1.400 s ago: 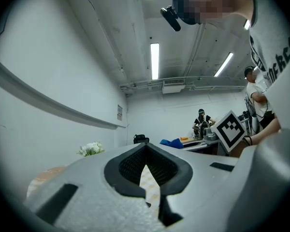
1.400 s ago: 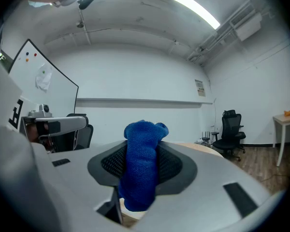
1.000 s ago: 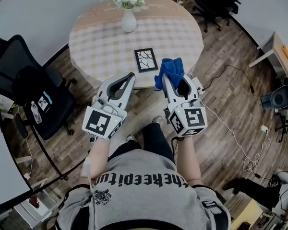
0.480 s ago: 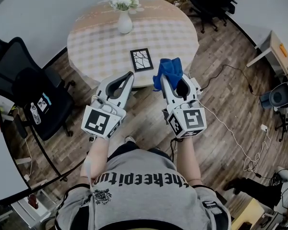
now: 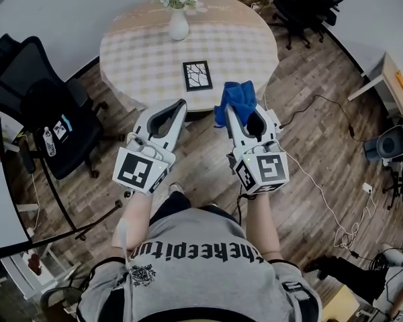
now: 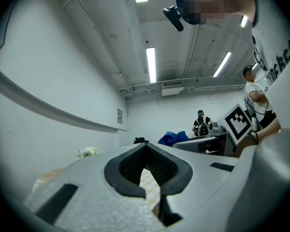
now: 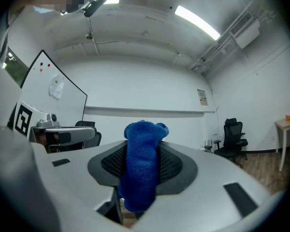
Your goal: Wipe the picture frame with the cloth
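**Only the view has drifted; the frame is still unwiped**

Against the picture a second back, the table sits a touch higher in the head view and the person's feet have shifted, while both grippers hold the same place.

Nearest, both forearms reach forward side by side at waist height over the wood-plank floor, short of the table's near edge. The left gripper point(image 5: 178, 106) has its jaws brought together at the tips with nothing between them. The right gripper point(image 5: 234, 110) is clamped on a blue knitted cloth point(image 5: 238, 96), which bunches up past the jaw tips.

Beyond them, the round table with a checked covering point(image 5: 141, 59) carries the black-rimmed rectangular picture frame point(image 5: 197, 76), lying flat near the front edge. A white vase of pale flowers point(image 5: 178, 25) stands farther back.

By my reading, the cloth is secured, but the approach and all the wiping remain.
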